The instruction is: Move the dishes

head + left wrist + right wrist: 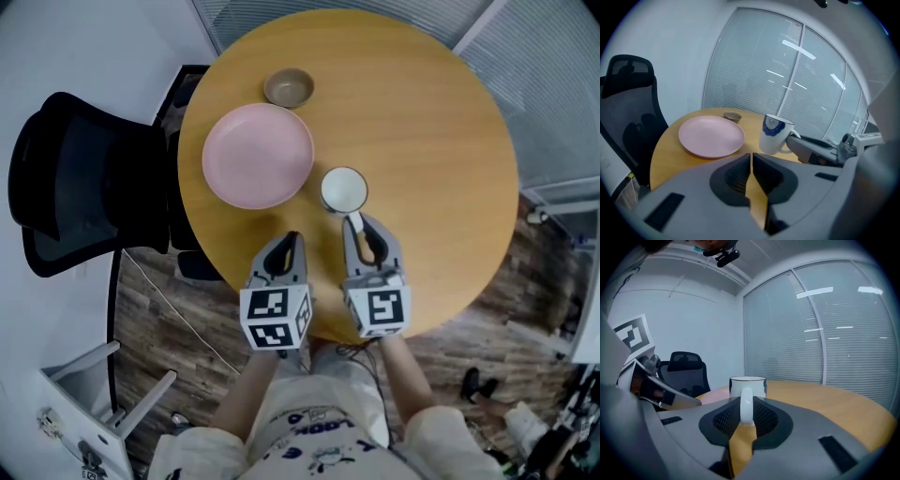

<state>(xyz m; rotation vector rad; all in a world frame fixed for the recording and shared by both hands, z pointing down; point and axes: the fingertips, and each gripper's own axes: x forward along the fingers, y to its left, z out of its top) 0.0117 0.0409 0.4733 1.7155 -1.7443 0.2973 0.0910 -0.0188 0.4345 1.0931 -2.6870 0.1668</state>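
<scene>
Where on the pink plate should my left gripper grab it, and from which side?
Probably the near rim of the pink plate, coming in low from the person's side. It lies flat with a shallow raised lip, and that edge faces the left gripper, whose jaws are shut and must open first. The mug is close by its right edge and the small bowl by its far edge.

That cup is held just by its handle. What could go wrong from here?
The right gripper pinches the mug only by its thin handle, so it could tilt or slip out. The pink plate lies close beside it, so a swinging mug might knock its rim. The left gripper, shut and empty, is near and could bump it.
</scene>
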